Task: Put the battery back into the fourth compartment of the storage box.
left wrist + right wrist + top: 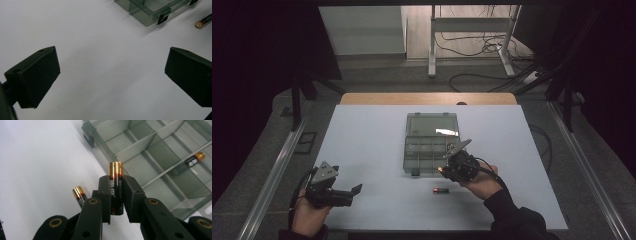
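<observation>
Your right gripper point(116, 195) has its fingers clamped on a battery point(116, 187), standing up between them. The box point(160, 157) lies just ahead, open. Your left gripper point(112, 75) waits far off, fingers apart, holding nothing. Another battery point(441, 191) lies on the worktop point(372, 150).

the left gripper point(346, 192) sits low at the near left, held in the left hand point(309, 212), jaws spread wide and pointing right. the right gripper point(447, 167), in the right hand point(482, 182), is raised, jaws clamped on a battery point(115, 187).
</observation>
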A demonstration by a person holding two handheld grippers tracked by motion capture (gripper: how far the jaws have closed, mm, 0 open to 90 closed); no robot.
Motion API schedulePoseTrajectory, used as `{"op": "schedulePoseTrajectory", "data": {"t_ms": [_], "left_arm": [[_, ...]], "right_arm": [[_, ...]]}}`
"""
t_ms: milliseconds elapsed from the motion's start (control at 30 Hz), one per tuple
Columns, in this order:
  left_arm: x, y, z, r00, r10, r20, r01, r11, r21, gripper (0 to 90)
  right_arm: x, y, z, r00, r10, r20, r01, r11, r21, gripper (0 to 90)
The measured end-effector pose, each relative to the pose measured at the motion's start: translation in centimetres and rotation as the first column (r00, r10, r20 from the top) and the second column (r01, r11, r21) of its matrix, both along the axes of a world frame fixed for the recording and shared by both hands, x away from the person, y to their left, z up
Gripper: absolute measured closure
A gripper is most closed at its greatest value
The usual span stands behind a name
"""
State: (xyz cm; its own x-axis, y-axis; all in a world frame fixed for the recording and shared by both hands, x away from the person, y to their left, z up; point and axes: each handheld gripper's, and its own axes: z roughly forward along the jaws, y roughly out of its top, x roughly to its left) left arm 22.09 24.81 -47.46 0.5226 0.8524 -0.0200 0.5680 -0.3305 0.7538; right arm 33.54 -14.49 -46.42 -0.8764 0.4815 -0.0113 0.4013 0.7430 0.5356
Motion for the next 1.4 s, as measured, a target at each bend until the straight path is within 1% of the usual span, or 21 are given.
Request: {"op": "schedulePoseTrajectory", "data": {"t_ms": [133, 167, 200, 567, 700, 933, 1233, 1400], "left_arm": [[0.0, 0.0, 0.0, 1.0, 0.0, -0.001, 0.0, 1.0, 0.0, 0.3], [0.0, 0.0, 0.0, 1.0, 0.0, -0.001, 0.0, 1.0, 0.0, 0.3], [0.0, 0.0, 0.0, 1.0, 0.001, -0.001, -0.001, 1.0, -0.001, 0.3], [0.0, 0.0, 0.0, 1.0, 0.001, -0.001, -0.001, 1.0, -0.001, 0.3], [0.0, 0.0, 0.0, 1.0, 0.002, -0.002, -0.002, 1.0, -0.002, 0.3], [0.0, 0.0, 0.0, 1.0, 0.005, -0.002, -0.005, 1.0, -0.001, 0.2], [0.0, 0.0, 0.0, 1.0, 0.01, 0.0, -0.01, 1.0, -0.002, 0.2], [0.0, 0.1, 0.0, 0.9999, 0.011, 0.0, -0.011, 0.9999, -0.001, 0.1]], "right_arm": [[0.2, -0.4, 0.3, 0.9996, -0.029, 0.008, 0.028, 1.0, 0.013, 76.3], [0.2, -0.4, 0.3, 0.9996, -0.029, 0.008, 0.028, 1.0, 0.013, 76.3], [0.3, -0.5, 0.5, 0.9991, -0.042, 0.009, 0.042, 0.999, 0.019, 76.3], [0.8, -1.2, 1.0, 0.997, -0.071, 0.032, 0.069, 0.997, 0.038, 76.3], [1.2, -1.6, 1.3, 0.9942, -0.098, 0.044, 0.096, 0.994, 0.05, 76.3], [2.0, -2.2, 1.6, 0.9891, -0.141, 0.044, 0.138, 0.988, 0.065, 76.3], [2.7, -2.5, 1.6, 0.9848, -0.167, 0.047, 0.163, 0.984, 0.072, 76.3], [3.3, -2.5, 1.7, 0.9807, -0.188, 0.052, 0.184, 0.98, 0.074, 76.3]]}}
